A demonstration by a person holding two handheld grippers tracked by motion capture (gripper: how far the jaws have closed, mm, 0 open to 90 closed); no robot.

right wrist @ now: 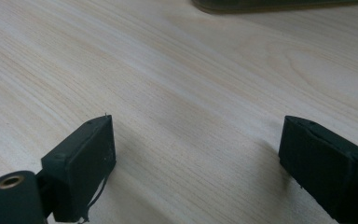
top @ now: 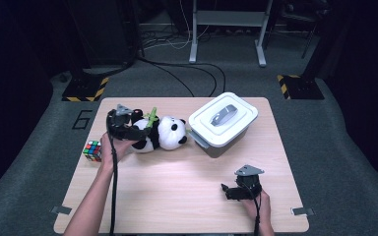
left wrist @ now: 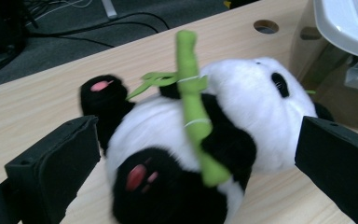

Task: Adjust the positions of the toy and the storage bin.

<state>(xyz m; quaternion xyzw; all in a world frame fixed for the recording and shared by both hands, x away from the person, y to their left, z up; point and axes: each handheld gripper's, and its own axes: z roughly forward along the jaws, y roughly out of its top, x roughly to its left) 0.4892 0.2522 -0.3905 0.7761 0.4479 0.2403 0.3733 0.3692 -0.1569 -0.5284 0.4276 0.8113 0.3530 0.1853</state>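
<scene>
Left of centre in the high view, the left gripper (top: 137,127) is hovering over a plush panda (top: 162,133), which is lying on the wooden table (top: 177,196) just beside a lidded white box (top: 222,123). Its jaws are standing wide, reaching down on either side of the toy without pressing it; in the left gripper view they are flanking the panda (left wrist: 205,140), whose green bamboo stalk (left wrist: 193,102) is running up its belly. Lower right of the high view, the right gripper (top: 229,191) is resting low over bare tabletop with jaws spread wide, nothing between them. At the table's left edge a colour cube (top: 92,150) is sitting
</scene>
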